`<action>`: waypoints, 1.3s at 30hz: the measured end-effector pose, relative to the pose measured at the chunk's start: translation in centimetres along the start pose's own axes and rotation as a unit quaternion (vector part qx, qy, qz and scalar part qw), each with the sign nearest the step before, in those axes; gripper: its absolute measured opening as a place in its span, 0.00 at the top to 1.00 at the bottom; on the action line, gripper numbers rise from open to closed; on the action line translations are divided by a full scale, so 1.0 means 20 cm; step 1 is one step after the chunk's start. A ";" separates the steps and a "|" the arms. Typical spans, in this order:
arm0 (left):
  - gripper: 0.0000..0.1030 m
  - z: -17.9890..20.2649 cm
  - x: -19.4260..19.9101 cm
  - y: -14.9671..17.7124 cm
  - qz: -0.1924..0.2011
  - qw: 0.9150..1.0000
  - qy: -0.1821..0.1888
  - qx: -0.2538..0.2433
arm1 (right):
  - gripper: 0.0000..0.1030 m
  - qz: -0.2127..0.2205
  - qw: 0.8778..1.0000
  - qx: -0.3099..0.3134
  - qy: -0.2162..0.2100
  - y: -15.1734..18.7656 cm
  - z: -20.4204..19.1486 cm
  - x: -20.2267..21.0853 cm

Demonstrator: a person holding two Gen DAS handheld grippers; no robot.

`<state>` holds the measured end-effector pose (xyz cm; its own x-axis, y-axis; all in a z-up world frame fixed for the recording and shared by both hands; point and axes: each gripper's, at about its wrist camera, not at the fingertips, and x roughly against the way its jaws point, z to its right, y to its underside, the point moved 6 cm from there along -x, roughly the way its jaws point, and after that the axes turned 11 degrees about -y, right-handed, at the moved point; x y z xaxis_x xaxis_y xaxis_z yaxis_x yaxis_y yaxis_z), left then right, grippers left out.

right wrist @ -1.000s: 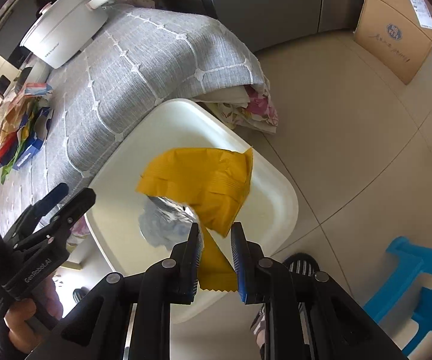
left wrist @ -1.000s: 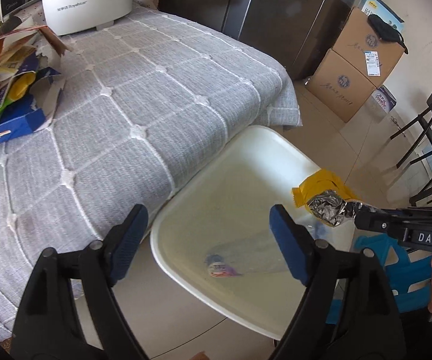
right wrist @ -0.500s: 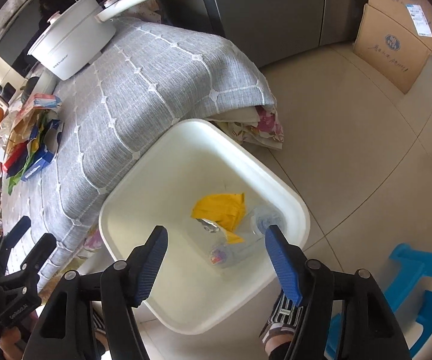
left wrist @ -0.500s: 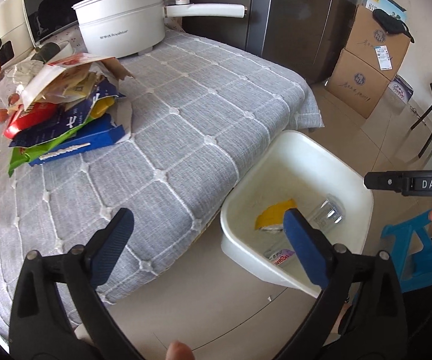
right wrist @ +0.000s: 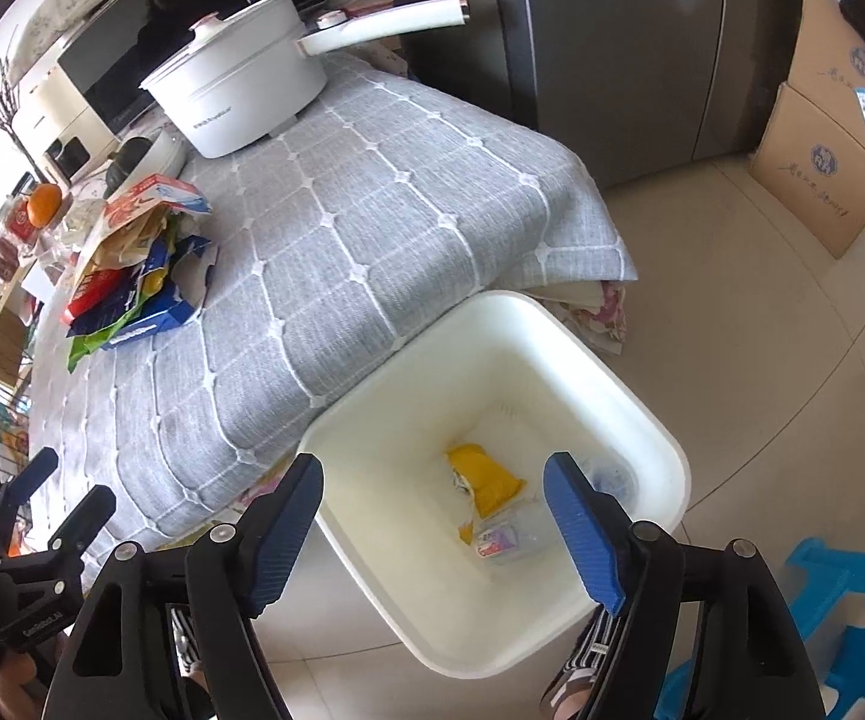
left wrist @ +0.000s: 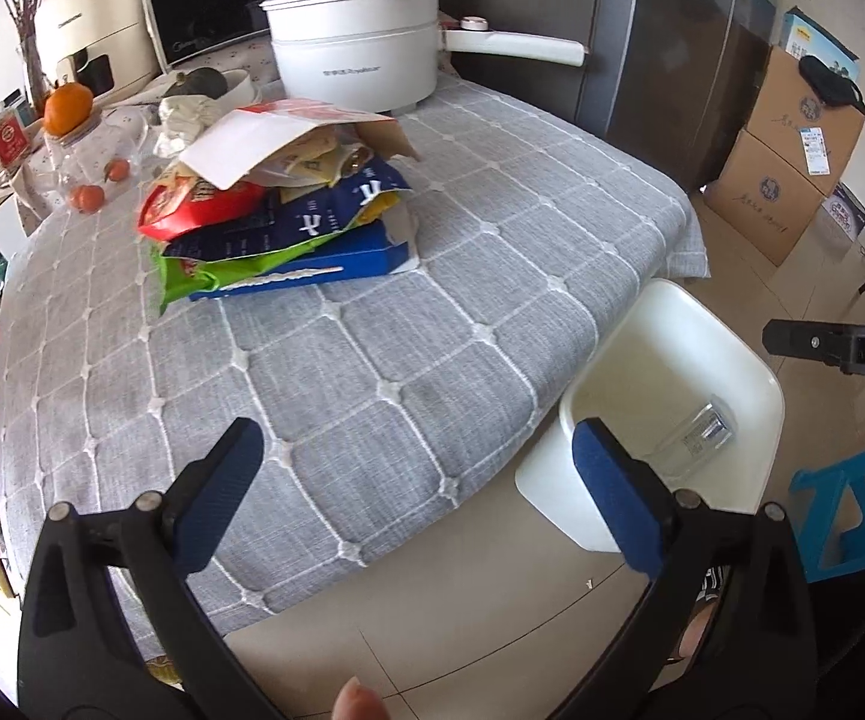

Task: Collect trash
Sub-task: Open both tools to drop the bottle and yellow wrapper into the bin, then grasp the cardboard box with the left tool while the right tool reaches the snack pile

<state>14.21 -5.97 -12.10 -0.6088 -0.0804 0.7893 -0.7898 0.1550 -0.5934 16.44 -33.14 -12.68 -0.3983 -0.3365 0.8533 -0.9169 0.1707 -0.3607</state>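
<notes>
I am between two pickups: my right gripper point(right wrist: 432, 531) is opening its fingers empty over the bin point(right wrist: 642, 402), where the yellow wrapper point(right wrist: 486, 474) lies, the left gripper point(left wrist: 417, 480) is wide, and next I must reach the trash pile point(left wrist: 276, 222) on the desk point(left wrist: 492, 276).

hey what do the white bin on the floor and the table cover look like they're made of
White bin: probably plastic, smooth and slightly glossy, with rounded moulded corners and a thin rim. Table cover: woven fabric, matte grey with a white stitched grid; it drapes and folds softly over the table's edge.
</notes>
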 end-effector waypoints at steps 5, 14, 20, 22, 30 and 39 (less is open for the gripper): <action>0.01 -0.23 0.00 -0.05 -0.006 0.999 -0.017 0.039 | 0.23 -0.002 1.000 0.023 -0.007 -0.03 -0.14 -0.03; 0.13 -0.41 -0.15 -0.30 0.002 0.997 -0.079 -0.003 | 0.22 -0.003 0.999 0.044 -0.002 -0.11 -0.23 -0.09; 0.24 -0.26 -0.27 -0.53 0.031 0.991 -0.108 -0.071 | 0.22 -0.004 0.999 0.039 0.003 -0.17 -0.22 -0.12; 0.27 -0.18 -0.30 -0.59 0.046 0.985 -0.129 -0.108 | 0.22 -0.006 0.999 0.036 0.003 -0.18 -0.21 -0.12; 0.55 -0.02 -0.46 -0.71 0.066 0.952 -0.192 -0.228 | 0.22 -0.013 1.000 0.019 0.003 -0.20 -0.13 -0.14; 0.87 -0.08 -0.36 -0.76 0.090 0.961 -0.183 -0.188 | 0.22 -0.018 1.000 0.005 0.003 -0.18 -0.08 -0.14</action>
<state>30.62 -6.07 -8.51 -0.7729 -0.3492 0.5299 -0.6283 0.5378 -0.5621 20.93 -31.32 -13.14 -0.3650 -0.3370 0.8679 -0.9308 0.1494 -0.3335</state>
